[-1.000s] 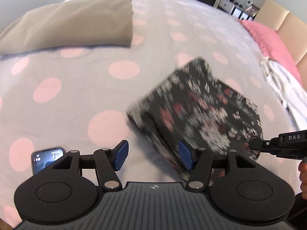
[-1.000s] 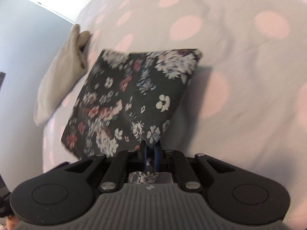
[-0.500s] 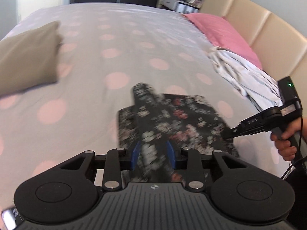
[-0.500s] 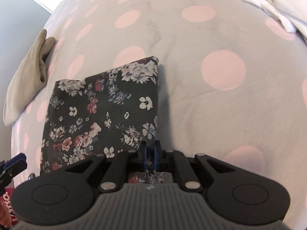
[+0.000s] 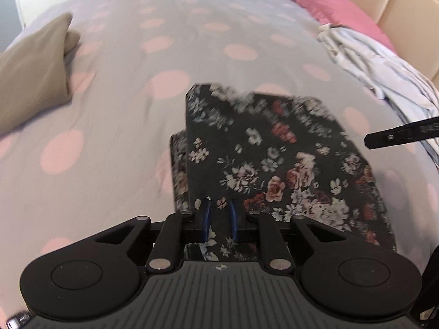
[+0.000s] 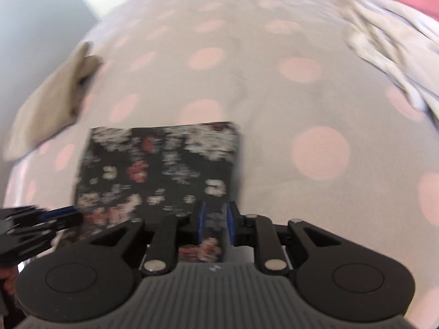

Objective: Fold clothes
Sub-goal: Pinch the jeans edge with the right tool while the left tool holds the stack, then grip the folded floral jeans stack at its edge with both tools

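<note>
A folded black floral garment (image 5: 274,164) lies on the polka-dot bedspread (image 5: 123,109). In the left wrist view, my left gripper (image 5: 218,218) is shut on its near edge, with cloth pinched between the blue pads. It also shows at the left edge (image 6: 41,219) of the right wrist view, touching the garment's left side. My right gripper (image 6: 215,218) sits at the near right corner of the garment (image 6: 159,170). Its fingers stand slightly apart and the cloth lies loosely between them. Its tip (image 5: 384,137) reaches in from the right in the left wrist view.
A folded beige garment (image 5: 33,82) lies at the far left of the bed. A crumpled white striped cloth (image 5: 384,65) and a pink pillow (image 5: 329,0) lie at the right beside a beige headboard (image 5: 397,5). A phone corner (image 5: 16,323) shows at the bottom left.
The left gripper went from wide open to shut on the floral garment. The garment came down from hanging to lying on the bed. The right gripper's fingers have parted a little.
</note>
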